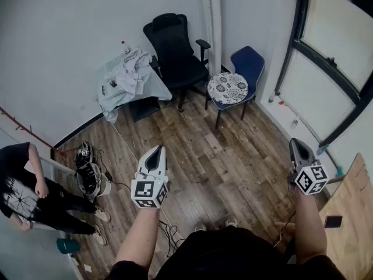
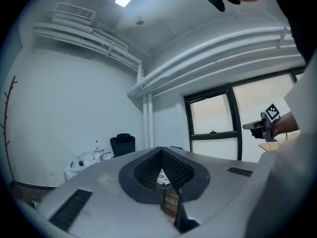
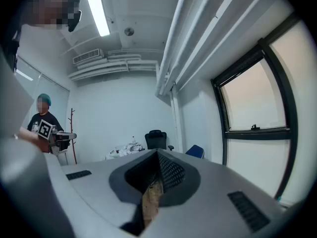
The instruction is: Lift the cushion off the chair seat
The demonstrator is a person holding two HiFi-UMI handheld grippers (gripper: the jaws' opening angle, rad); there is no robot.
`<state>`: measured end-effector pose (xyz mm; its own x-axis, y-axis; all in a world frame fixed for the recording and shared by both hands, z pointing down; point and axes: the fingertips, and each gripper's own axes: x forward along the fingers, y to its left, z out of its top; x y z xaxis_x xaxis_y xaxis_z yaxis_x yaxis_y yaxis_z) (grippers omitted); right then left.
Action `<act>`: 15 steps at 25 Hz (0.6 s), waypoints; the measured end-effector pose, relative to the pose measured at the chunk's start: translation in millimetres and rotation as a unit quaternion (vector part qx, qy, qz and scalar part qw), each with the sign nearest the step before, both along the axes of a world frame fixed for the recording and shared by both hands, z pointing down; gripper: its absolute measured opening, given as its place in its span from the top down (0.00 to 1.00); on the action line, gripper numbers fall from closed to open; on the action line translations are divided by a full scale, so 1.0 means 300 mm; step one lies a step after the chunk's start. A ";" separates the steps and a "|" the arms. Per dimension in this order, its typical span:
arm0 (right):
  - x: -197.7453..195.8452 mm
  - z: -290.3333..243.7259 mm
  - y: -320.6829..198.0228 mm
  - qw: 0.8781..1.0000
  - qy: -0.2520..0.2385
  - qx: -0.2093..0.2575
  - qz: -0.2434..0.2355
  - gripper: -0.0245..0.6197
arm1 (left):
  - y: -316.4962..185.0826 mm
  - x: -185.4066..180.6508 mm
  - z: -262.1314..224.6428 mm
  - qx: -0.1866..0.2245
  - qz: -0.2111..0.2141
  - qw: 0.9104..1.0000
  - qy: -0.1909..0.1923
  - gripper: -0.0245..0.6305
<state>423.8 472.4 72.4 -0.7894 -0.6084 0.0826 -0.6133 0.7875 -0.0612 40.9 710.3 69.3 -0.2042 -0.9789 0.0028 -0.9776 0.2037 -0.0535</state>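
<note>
A round white cushion with a dark floral print lies on the seat of a blue chair near the far corner by the window. Both grippers are held level, well short of the chair, over the wooden floor. My left gripper is shut with nothing in it. My right gripper is also shut and holds nothing. In the left gripper view a sliver of the cushion shows beyond the shut left gripper. The right gripper view shows the blue chair past the shut right gripper.
A black office chair stands left of the blue chair. Beside it is a table with a crumpled cloth. A person in black stands at the left near a bag and cables. Window frame at the right.
</note>
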 end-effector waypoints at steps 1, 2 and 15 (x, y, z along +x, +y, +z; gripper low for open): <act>0.005 -0.001 -0.010 1.000 -0.001 0.000 -0.001 0.94 | -0.007 0.010 -0.002 0.001 -0.004 1.000 0.001 0.96; 0.011 -0.002 -0.019 1.000 -0.002 0.000 -0.003 0.94 | -0.014 0.021 -0.003 0.001 -0.006 1.000 0.001 0.96; 0.125 0.011 -0.166 1.000 -0.021 -0.010 -0.004 0.94 | -0.200 0.159 -0.036 0.003 -0.018 1.000 -0.010 0.96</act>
